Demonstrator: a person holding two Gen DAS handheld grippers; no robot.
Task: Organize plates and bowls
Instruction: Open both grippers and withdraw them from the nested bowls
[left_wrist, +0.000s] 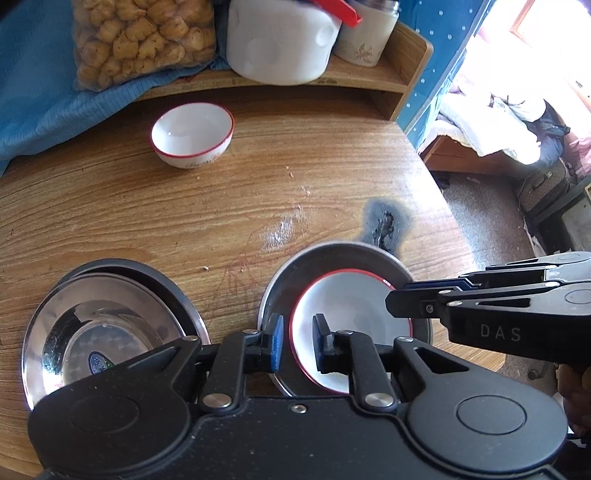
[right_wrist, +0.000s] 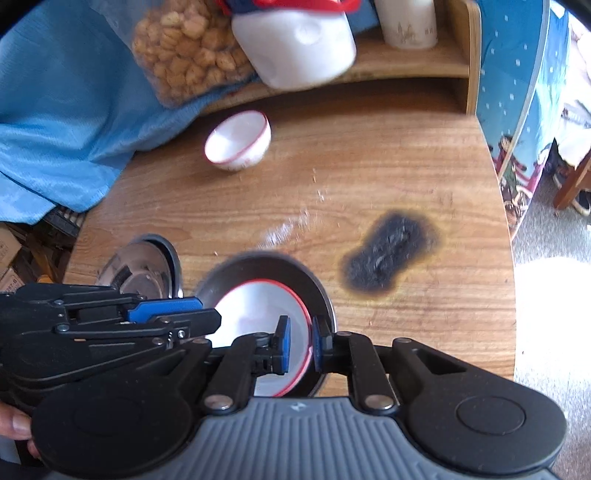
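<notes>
A white red-rimmed bowl (left_wrist: 351, 321) sits inside a steel plate (left_wrist: 295, 269) on the wooden table. My left gripper (left_wrist: 297, 341) straddles the bowl's left rim, one finger outside and one inside, with a gap showing. My right gripper (right_wrist: 300, 345) straddles the bowl's right rim (right_wrist: 306, 332) the same way. A second white red-rimmed bowl (left_wrist: 192, 133) stands alone at the back. Stacked steel plates (left_wrist: 103, 325) lie at the front left.
A wooden shelf (left_wrist: 388, 70) at the back holds a white jug (left_wrist: 277, 40), a cup and a bag of snacks (left_wrist: 140, 37). Blue cloth (left_wrist: 44, 92) covers the back left. A black burn mark (right_wrist: 391, 254) is on the table. The table edge drops off at right.
</notes>
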